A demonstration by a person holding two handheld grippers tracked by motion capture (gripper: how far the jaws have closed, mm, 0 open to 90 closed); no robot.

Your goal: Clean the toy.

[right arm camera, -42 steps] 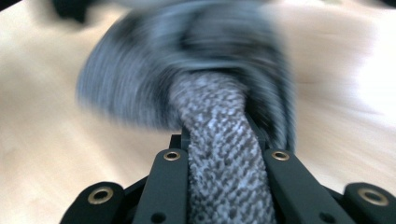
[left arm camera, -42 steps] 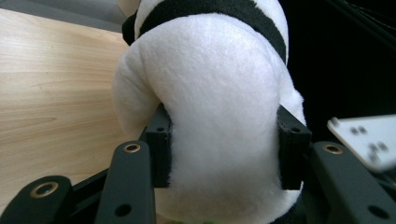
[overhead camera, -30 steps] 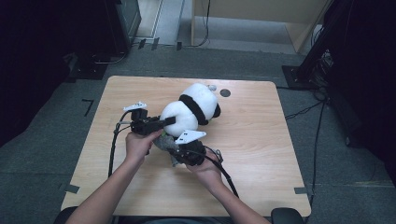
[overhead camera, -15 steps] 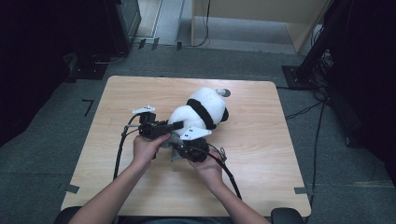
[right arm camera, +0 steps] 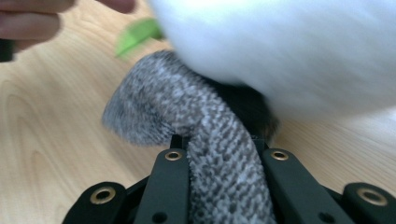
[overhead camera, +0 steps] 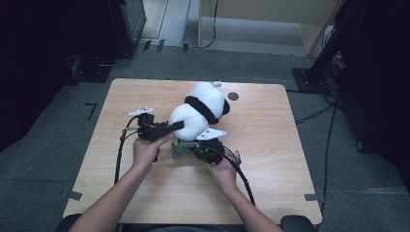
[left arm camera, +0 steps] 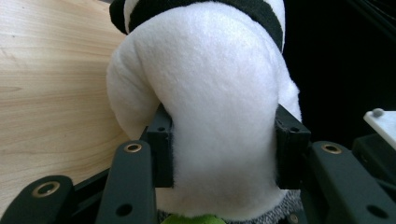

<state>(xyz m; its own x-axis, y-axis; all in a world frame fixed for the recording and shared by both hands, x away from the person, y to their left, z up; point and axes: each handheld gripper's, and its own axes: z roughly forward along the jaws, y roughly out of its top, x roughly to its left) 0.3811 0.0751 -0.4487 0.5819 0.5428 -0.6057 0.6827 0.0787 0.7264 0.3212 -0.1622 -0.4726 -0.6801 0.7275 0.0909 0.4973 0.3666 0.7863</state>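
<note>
A black-and-white panda plush (overhead camera: pixel 203 108) lies near the middle of the wooden table (overhead camera: pixel 270 145). My left gripper (overhead camera: pixel 175 126) comes in from the left and is shut on the plush's white rear end; in the left gripper view both pads (left arm camera: pixel 161 144) press into the white fur (left arm camera: pixel 215 93). My right gripper (overhead camera: pixel 192 151) sits just in front of the plush, shut on a grey knitted cloth (right arm camera: pixel 205 140) that runs under the panda (right arm camera: pixel 280 46). A small green piece (right arm camera: pixel 137 32) pokes out beside the cloth (overhead camera: pixel 180 151).
A dark round hole (overhead camera: pixel 233 95) marks the tabletop beyond the plush. Black cables (overhead camera: pixel 118 154) trail from both grippers toward the near edge. Dark stands and cabinets (overhead camera: pixel 333 63) surround the table on the grey floor.
The panda has swung so its head points farther from me. My right gripper has shifted a little with the grey cloth. The left hand has hardly moved.
</note>
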